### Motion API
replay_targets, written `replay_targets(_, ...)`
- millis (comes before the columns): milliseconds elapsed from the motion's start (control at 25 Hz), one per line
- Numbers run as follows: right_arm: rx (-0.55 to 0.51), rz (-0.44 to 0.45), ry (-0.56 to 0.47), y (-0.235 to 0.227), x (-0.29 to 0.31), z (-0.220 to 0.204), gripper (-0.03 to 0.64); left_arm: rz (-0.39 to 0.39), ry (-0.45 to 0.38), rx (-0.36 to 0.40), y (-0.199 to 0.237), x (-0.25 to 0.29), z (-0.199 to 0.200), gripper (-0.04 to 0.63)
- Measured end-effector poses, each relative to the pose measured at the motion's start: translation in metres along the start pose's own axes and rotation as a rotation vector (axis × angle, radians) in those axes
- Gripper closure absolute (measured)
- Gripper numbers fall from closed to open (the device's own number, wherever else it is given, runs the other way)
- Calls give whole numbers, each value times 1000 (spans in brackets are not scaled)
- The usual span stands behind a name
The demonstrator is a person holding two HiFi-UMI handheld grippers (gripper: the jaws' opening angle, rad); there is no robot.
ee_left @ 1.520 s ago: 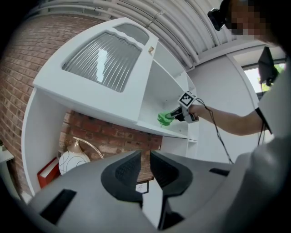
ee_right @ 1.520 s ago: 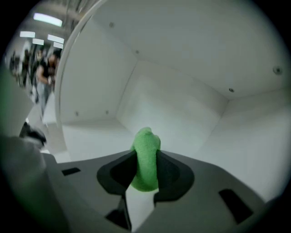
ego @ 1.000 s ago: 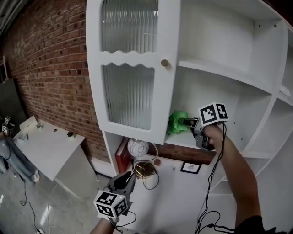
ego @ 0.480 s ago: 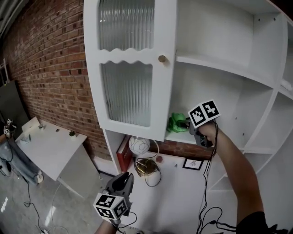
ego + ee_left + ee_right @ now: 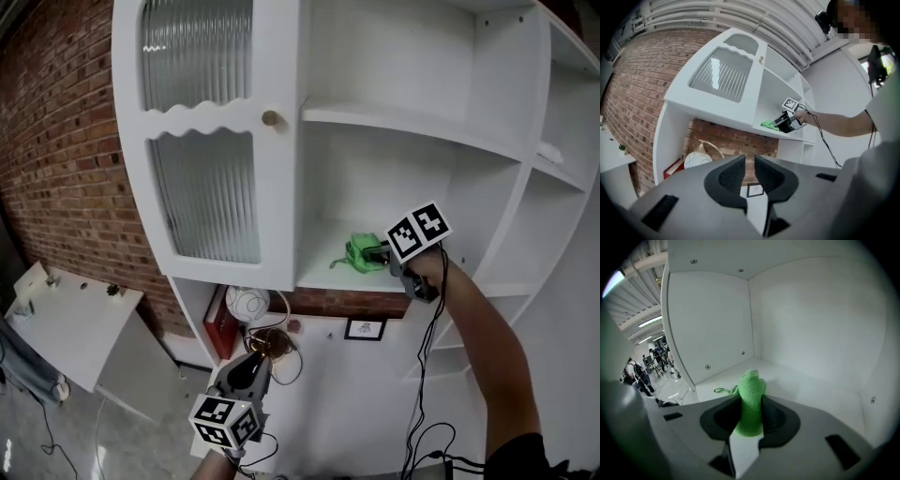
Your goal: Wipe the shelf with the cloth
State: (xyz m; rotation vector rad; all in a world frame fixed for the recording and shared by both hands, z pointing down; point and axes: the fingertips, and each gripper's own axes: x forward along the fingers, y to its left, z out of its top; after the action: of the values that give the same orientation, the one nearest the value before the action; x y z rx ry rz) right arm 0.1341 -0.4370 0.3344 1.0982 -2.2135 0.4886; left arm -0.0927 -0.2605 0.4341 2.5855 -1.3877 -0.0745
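Nearest, low and well below the work: left claw (image 5: pixel 749 160), dark grey moulded plastic with ribbed inner pads. Jaws drawn to a narrow slit, nothing between them. Idle, by the look of it, and pointed up towards the cabinet.

Past its tips, in the lower brick-backed bay: round white ornament (image 5: pixel 247 304) with a thin brass hoop, small black-framed picture (image 5: pixel 364 329) leaning by the bricks.

Higher up, at arm's reach: right claw (image 5: pixel 382 253), clamped on the crumpled, fleecy green cloth (image 5: pixel 751 389). Pinched at the cloth's middle, with one soft rounded end bulging straight forward out of the jaws and a thin loop of hem trailing to the left. Long axis of that bulge in line with the jaws, aimed at the back corner of the compartment.

Under and ahead of the cloth: smooth white painted shelf board (image 5: pixel 811 389), flat, matt, hard-edged. Cloth apparently resting on it near the front left, most of the bare board stretching away behind and to the right. So, as a judgement: next stroke best pushed inward and rightward with the right hand, the only one near.

Beside it, to the left: open white cabinet door (image 5: pixel 206 141) with ribbed glass, scalloped rail, small brass knob (image 5: pixel 271 118).

Farthest: rough red brick wall (image 5: pixel 56 159).
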Motion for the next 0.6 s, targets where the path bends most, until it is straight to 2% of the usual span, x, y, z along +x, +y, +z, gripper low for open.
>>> replay_targets(360,-29,-228,78,-57,-47,-40,512,-132,13,16,-34,36,1,534)
replay_targets(600,-10,-349,115,-82,-77,-63,514,-209,21,31,-50,51,2,534)
